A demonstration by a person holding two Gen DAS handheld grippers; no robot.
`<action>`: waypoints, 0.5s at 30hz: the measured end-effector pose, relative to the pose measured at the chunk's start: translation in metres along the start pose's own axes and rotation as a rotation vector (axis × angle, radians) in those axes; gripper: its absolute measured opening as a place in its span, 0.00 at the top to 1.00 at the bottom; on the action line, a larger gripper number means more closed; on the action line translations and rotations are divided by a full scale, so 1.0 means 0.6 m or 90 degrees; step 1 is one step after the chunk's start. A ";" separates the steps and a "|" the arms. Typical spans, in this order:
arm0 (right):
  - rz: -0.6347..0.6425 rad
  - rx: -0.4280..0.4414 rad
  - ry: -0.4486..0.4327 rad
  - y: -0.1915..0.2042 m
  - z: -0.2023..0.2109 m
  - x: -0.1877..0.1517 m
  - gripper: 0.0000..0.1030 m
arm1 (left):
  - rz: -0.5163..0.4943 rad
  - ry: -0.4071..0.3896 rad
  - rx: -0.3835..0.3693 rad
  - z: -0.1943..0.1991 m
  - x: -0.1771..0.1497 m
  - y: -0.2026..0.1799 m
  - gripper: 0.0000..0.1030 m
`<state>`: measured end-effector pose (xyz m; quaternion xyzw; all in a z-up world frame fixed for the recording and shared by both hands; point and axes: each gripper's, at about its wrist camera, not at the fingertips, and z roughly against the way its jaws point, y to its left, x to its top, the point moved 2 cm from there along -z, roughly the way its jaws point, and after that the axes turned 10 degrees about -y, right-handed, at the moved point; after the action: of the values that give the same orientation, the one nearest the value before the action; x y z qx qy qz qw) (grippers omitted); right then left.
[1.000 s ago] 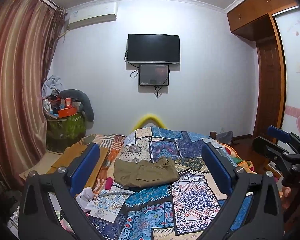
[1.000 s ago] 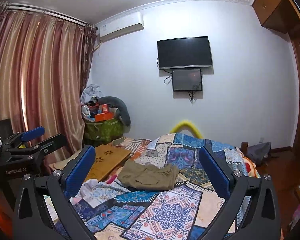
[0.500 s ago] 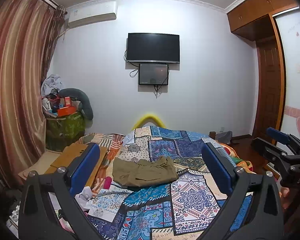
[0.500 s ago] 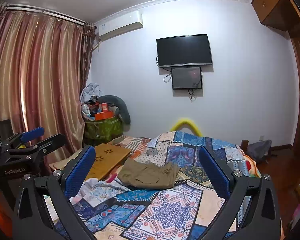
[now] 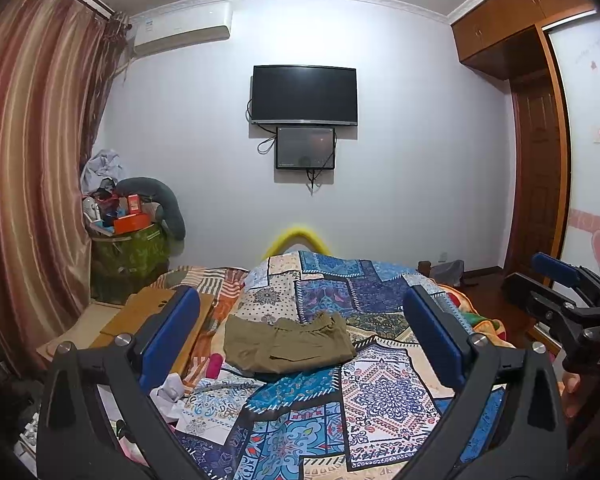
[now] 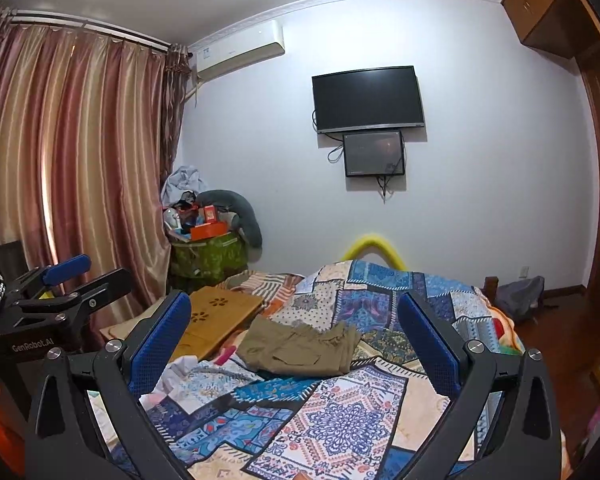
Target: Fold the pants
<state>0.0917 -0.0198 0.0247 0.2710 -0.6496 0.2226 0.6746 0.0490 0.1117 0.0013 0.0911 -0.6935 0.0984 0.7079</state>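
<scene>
- The left gripper is held level above the near end of the bed, its two blue-padded fingers spread wide with nothing between them.
- It points along the bed toward the far wall, and the dark television sits almost straight ahead of it and above.
- The right gripper is posed the same way: level, raised, aimed down the bed, blue pads far apart and gripping nothing.
- In the left wrist view the right gripper shows at the far right edge, side on, just beside and roughly level with the left one; fingertips of the hand holding it show below its body.
- In the right wrist view the left gripper appears at the left edge, likewise side on and close by.
- The pants, olive-brown, lie folded into a compact bundle on the patchwork bedspread, ahead of both grippers and well apart from their fingertips.
- From the left gripper the bundle sits between the fingers' lines, slightly toward the left finger; from the right gripper it sits about midway.
- Neither gripper touches the cloth or the bedspread.
- Ahead and left of both grippers, a wooden lap tray rests on the edge of the bed, near the striped curtain.
</scene>
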 end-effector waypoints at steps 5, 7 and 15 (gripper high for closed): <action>-0.002 -0.005 -0.002 -0.001 0.001 0.000 0.00 | -0.001 0.001 -0.007 -0.001 0.000 -0.002 0.00; -0.005 -0.006 -0.002 -0.003 0.001 0.000 0.00 | -0.003 0.001 -0.008 -0.001 0.001 -0.002 0.00; -0.013 -0.012 -0.001 -0.008 0.003 0.000 0.00 | -0.003 0.007 -0.017 -0.002 0.002 0.001 0.00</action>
<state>0.0935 -0.0243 0.0245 0.2715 -0.6491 0.2097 0.6789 0.0499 0.1123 0.0024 0.0825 -0.6906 0.0879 0.7131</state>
